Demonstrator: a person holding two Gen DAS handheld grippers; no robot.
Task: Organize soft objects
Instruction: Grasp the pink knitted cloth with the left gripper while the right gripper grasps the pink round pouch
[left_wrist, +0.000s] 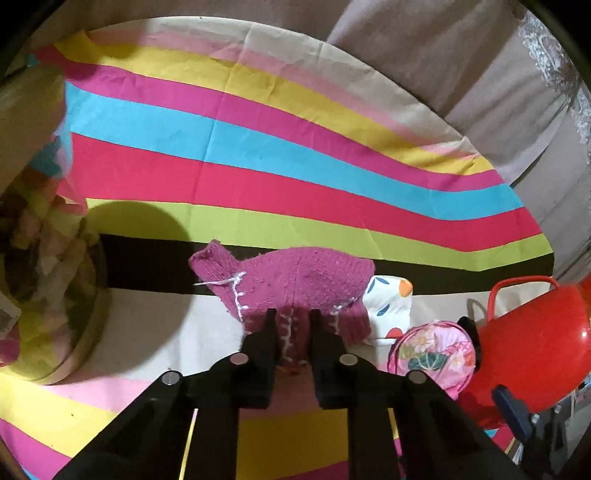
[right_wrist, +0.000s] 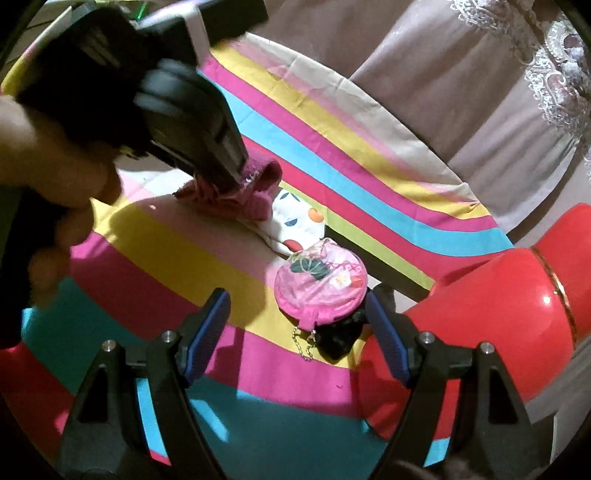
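Note:
A magenta knitted garment (left_wrist: 295, 277) with white stitching lies on the striped sheet (left_wrist: 258, 147). My left gripper (left_wrist: 293, 319) is shut on its near edge, a fold of knit pinched between the black fingers (left_wrist: 271, 325). The right wrist view shows that gripper (right_wrist: 238, 179), held by a hand, biting the same knit (right_wrist: 266, 184). Beside the knit lies a white printed cloth (left_wrist: 388, 306) (right_wrist: 295, 218), then a round pink floral pouch (left_wrist: 432, 350) (right_wrist: 319, 284). My right gripper (right_wrist: 299, 332) stands open just short of the pouch, with nothing between its blue pads (right_wrist: 208, 332).
A round basket (left_wrist: 92, 332) full of soft items sits at the left. A big red glossy jug (left_wrist: 535, 332) (right_wrist: 498, 325) stands close on the right, by the pouch. A black fuzzy thing (right_wrist: 340, 336) and a small chain lie under the pouch. Beige curtains (right_wrist: 461, 92) hang behind.

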